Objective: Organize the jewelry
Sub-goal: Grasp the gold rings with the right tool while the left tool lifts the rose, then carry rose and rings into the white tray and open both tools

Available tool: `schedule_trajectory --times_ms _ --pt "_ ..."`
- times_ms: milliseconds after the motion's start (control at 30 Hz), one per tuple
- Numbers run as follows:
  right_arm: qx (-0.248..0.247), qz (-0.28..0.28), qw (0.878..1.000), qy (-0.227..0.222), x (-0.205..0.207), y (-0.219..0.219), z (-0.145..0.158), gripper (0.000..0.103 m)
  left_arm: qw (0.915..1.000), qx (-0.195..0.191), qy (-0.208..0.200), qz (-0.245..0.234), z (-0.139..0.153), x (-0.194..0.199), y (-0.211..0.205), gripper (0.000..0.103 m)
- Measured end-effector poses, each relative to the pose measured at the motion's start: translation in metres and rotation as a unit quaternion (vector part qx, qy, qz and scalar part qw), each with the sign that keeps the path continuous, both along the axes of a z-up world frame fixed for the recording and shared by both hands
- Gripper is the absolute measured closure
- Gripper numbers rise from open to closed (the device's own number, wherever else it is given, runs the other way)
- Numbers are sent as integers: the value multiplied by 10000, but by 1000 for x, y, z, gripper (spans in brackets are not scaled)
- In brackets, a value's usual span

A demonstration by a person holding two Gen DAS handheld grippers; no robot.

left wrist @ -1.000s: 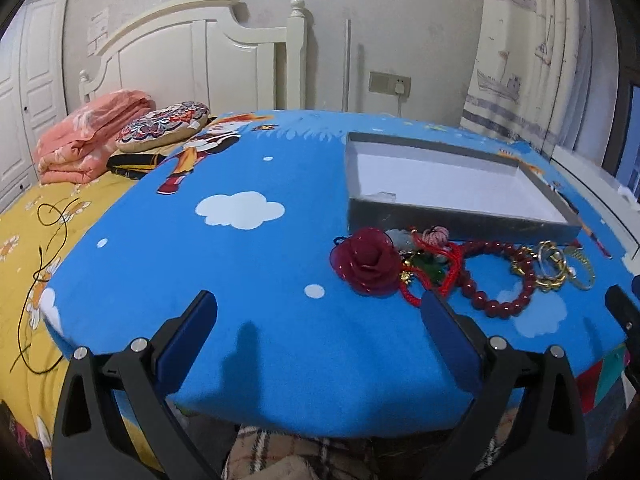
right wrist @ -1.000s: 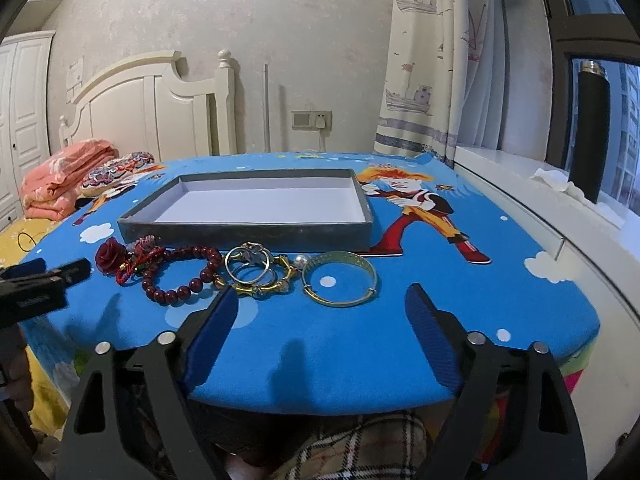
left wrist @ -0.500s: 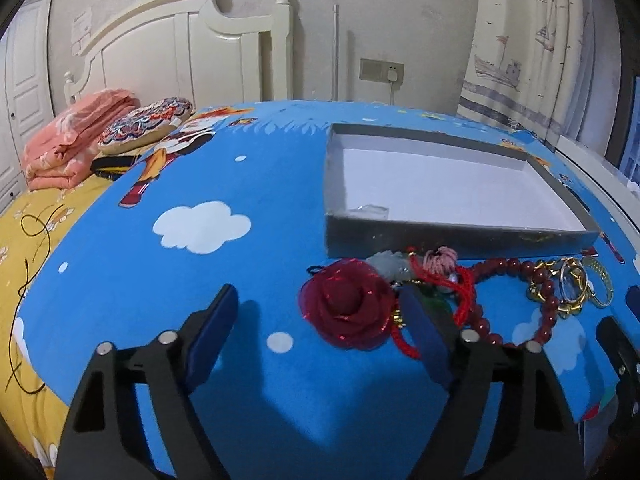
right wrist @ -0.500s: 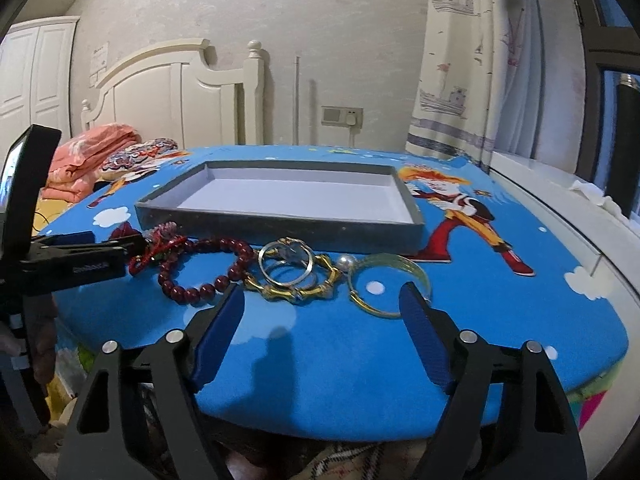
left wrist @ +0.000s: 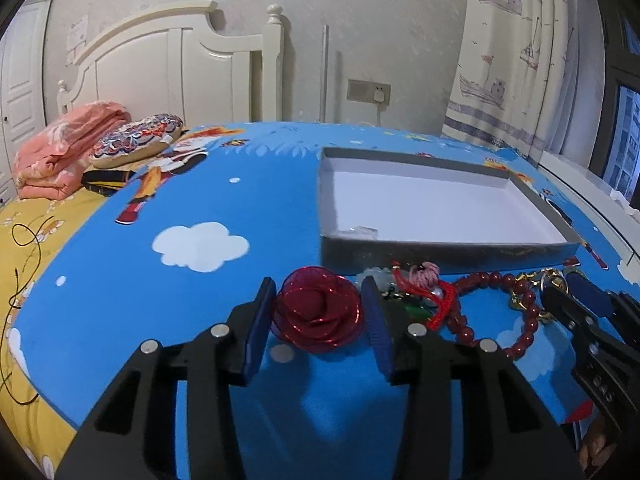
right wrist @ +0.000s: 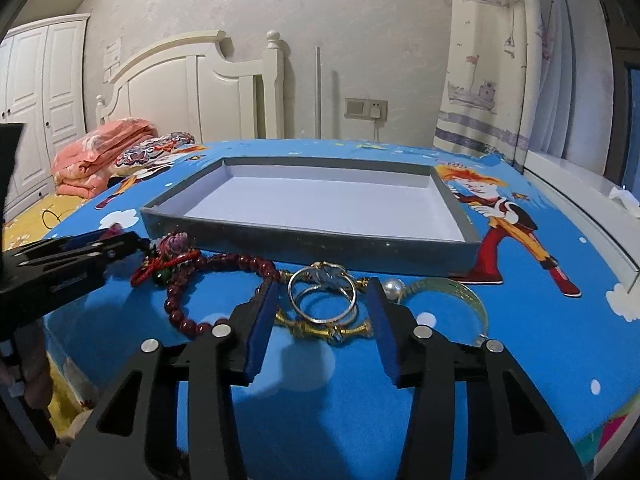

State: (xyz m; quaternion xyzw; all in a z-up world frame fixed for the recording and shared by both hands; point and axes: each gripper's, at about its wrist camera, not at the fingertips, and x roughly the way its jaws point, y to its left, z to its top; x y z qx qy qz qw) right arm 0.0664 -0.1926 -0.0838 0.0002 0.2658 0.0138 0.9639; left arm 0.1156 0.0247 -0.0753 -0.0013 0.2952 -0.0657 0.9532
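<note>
1. Left gripper (left wrist: 318, 312): its jaws have just been closing around the red fabric rose (left wrist: 318, 314), pads beside the petals, no squeeze visible yet.
2. The bead bracelet (right wrist: 208, 280) and red cord (right wrist: 168, 266) lie tangled mid-row and may drag along.
3. Right gripper (right wrist: 322, 312): its jaws have been narrowing around the silver rings (right wrist: 322, 292), not touching.
4. The grey tray (right wrist: 312, 238) on the worktop holds almost nothing; sorting has barely begun.
</note>
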Motion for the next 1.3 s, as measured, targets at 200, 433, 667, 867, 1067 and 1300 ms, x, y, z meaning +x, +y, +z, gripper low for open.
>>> schedule_trajectory --times_ms 200,433,667,867,1067,1300 --pt "60 -46 9998 186 12 -1 -6 65 9999 13 -44 127 2 -10 10 60" --pt "38 -16 10000 -60 0 0 0 66 9999 26 -33 140 1 -16 10 60" --pt "28 -1 9999 -139 -4 1 5 66 9998 137 -129 34 4 -24 -1 60" --pt "-14 48 9996 -265 -5 3 12 66 9992 276 -276 -124 12 -27 -19 60" --pt "-43 18 9994 -342 -5 0 16 66 9980 433 -445 -151 19 -27 -35 60" --pt "-60 -54 9987 -501 11 -5 36 66 9982 330 -463 -191 36 -9 -48 60"
